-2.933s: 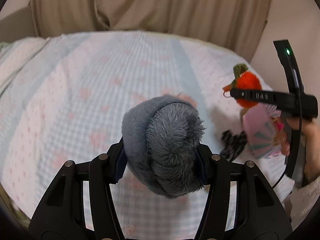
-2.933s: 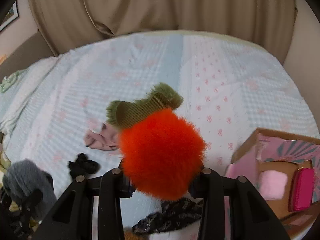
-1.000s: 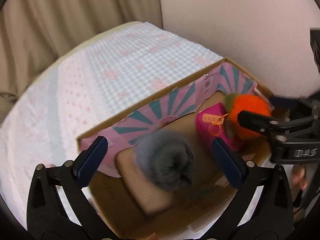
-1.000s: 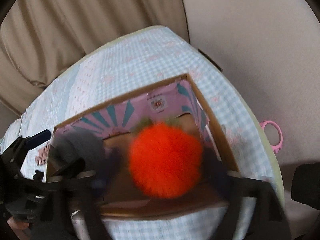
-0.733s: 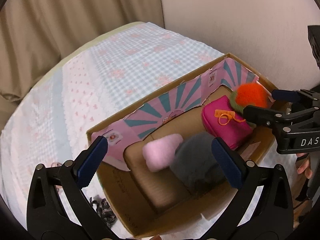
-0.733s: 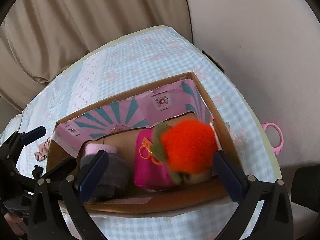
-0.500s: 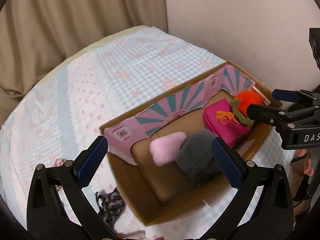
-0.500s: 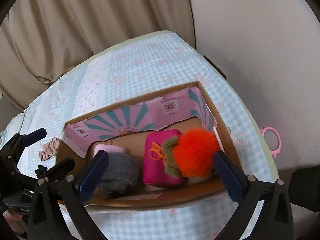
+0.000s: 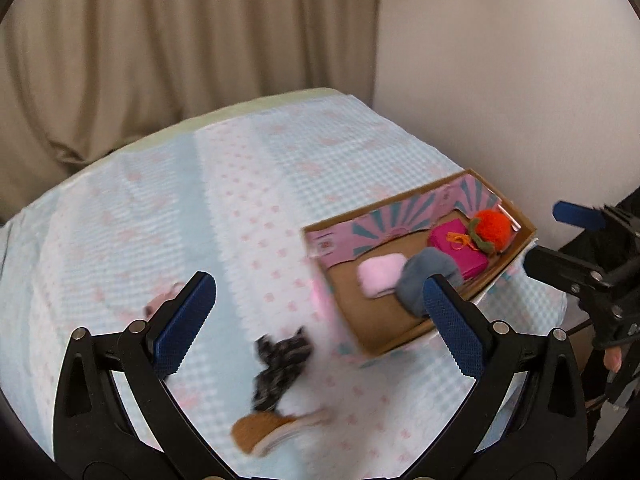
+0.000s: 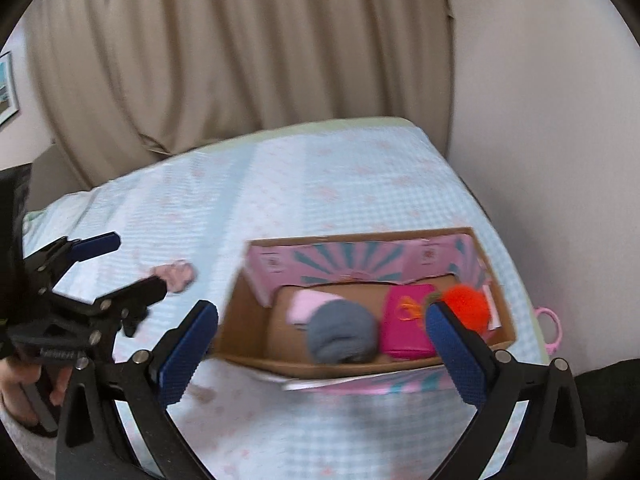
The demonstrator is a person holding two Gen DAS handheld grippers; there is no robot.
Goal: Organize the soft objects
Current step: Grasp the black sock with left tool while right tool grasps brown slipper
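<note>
the left gripper point(image 9: 320, 320) is held above the bed with its jaws spread wide and nothing between them; in the right wrist view it is seen at the far left point(image 10: 116, 262), gripped by a hand point(image 10: 20, 384). on the checked bedspread point(image 9: 200, 200), a small pink cloth point(image 9: 160, 300) is partly hidden behind the left blue pad point(image 9: 184, 324). nearer the middle, a black patterned piece of fabric point(image 9: 280, 368) is seen lying on the cover, and just below it a tan and white soft item point(image 9: 272, 428), blurred. the same pink cloth point(image 10: 178, 276) is seen in the right wrist view, well apart from the box.

further right, an open cardboard box point(image 9: 376, 344) with pink and teal flaps is set on the bed near the wall. inside it, from left to right, are laid a pale pink soft pad point(image 9: 380, 274), a grey fluffy ball point(image 9: 428, 276) touching the pad, a bright pink pouch point(image 9: 460, 248), and an orange pompom with a green top point(image 9: 492, 230) resting against the pouch at the box's right end. in the right wrist view the same row is seen: pad point(image 10: 308, 304), grey ball point(image 10: 342, 332), pouch point(image 10: 406, 320), pompom point(image 10: 466, 308), within the box point(image 10: 248, 332).

the right gripper point(image 10: 320, 352) is held over the near edge of the box, jaws wide apart and empty. a pink ring point(image 10: 550, 330) is seen past the bed's right edge.
</note>
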